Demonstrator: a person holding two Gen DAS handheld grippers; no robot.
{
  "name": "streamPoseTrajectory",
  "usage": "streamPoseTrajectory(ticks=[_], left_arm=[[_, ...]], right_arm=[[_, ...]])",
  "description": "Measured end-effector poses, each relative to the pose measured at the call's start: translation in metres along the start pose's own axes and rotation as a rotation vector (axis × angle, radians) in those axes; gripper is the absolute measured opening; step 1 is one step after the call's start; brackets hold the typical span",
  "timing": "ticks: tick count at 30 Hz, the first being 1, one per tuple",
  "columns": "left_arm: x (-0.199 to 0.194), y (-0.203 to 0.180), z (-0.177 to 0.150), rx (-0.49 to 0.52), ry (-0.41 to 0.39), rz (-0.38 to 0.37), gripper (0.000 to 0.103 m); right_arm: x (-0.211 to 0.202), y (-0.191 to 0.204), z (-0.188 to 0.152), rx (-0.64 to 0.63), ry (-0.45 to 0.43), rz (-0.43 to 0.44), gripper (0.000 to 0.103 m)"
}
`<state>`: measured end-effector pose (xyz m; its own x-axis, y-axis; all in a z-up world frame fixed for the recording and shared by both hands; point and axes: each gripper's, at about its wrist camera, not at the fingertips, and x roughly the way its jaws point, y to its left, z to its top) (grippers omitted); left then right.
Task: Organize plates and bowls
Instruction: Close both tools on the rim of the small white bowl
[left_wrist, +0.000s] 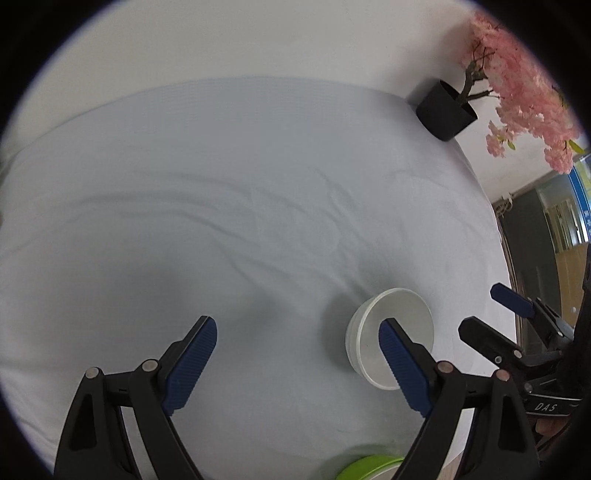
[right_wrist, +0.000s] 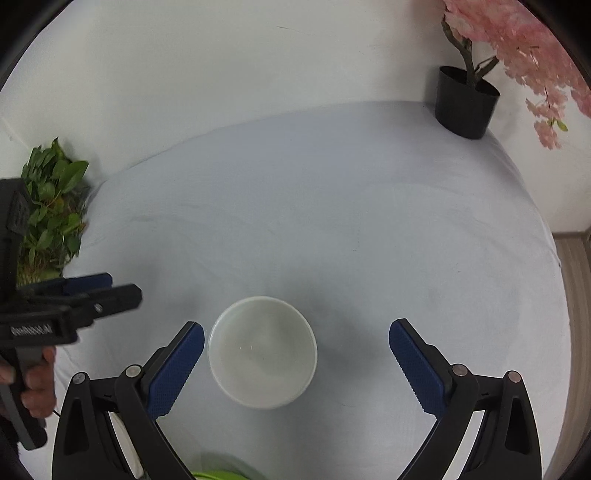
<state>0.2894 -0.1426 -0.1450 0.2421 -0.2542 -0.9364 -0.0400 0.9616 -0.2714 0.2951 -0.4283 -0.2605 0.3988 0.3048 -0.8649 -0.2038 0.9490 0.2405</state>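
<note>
A white bowl (right_wrist: 262, 350) stands upright on the pale grey tablecloth (right_wrist: 332, 221), between the spread fingers of my right gripper (right_wrist: 295, 354), nearer its left finger; nothing is gripped. In the left wrist view the same white bowl (left_wrist: 373, 332) lies partly behind the right finger of my left gripper (left_wrist: 297, 354), which is open and empty over bare cloth. A green dish (left_wrist: 369, 467) shows at the bottom edge, its green rim (right_wrist: 218, 475) just visible in the right wrist view. My right gripper (left_wrist: 491, 314) appears at the right, my left gripper (right_wrist: 118, 288) at the left.
A black pot (right_wrist: 465, 103) with a pink blossom tree (right_wrist: 517, 44) stands at the table's far right corner. A leafy green plant (right_wrist: 51, 206) sits at the far left by the white wall. The table's right edge (left_wrist: 495, 229) drops to a wooden floor. A hand (right_wrist: 37, 384) holds the left gripper's handle.
</note>
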Motion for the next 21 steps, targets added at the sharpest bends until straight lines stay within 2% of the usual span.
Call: streamPoseTrajectory(ticks=[4, 6, 7, 9, 12, 16, 18, 21], left_arm=[[0.022, -0.003, 0.001, 0.011, 0.061, -0.07, 0.084], [0.031, -0.006, 0.0, 0.015, 0.085, -0.112, 0.076], [0.035, -0.008, -0.001, 0.018, 0.098, -0.128, 0.074], [0.043, -0.012, -0.006, 0.026, 0.127, -0.137, 0.065], [0.055, -0.017, -0.013, 0.011, 0.168, -0.164, 0.056], [0.069, -0.028, -0.018, 0.02, 0.207, -0.175, 0.043], [0.077, -0.031, -0.02, 0.015, 0.229, -0.152, 0.027], [0.087, -0.031, -0.022, -0.006, 0.252, -0.124, 0.015]], right_arm=[[0.024, -0.009, 0.009, 0.007, 0.039, -0.053, 0.093], [0.034, -0.017, 0.006, 0.037, 0.077, -0.038, 0.081], [0.04, -0.021, 0.003, 0.045, 0.098, -0.041, 0.079], [0.049, -0.026, -0.001, 0.055, 0.126, -0.039, 0.063], [0.068, -0.033, -0.005, 0.082, 0.174, -0.019, 0.054], [0.087, -0.046, -0.008, 0.129, 0.205, 0.019, 0.04], [0.095, -0.051, -0.008, 0.148, 0.219, 0.027, 0.028], [0.107, -0.06, -0.002, 0.169, 0.224, 0.052, 0.022]])
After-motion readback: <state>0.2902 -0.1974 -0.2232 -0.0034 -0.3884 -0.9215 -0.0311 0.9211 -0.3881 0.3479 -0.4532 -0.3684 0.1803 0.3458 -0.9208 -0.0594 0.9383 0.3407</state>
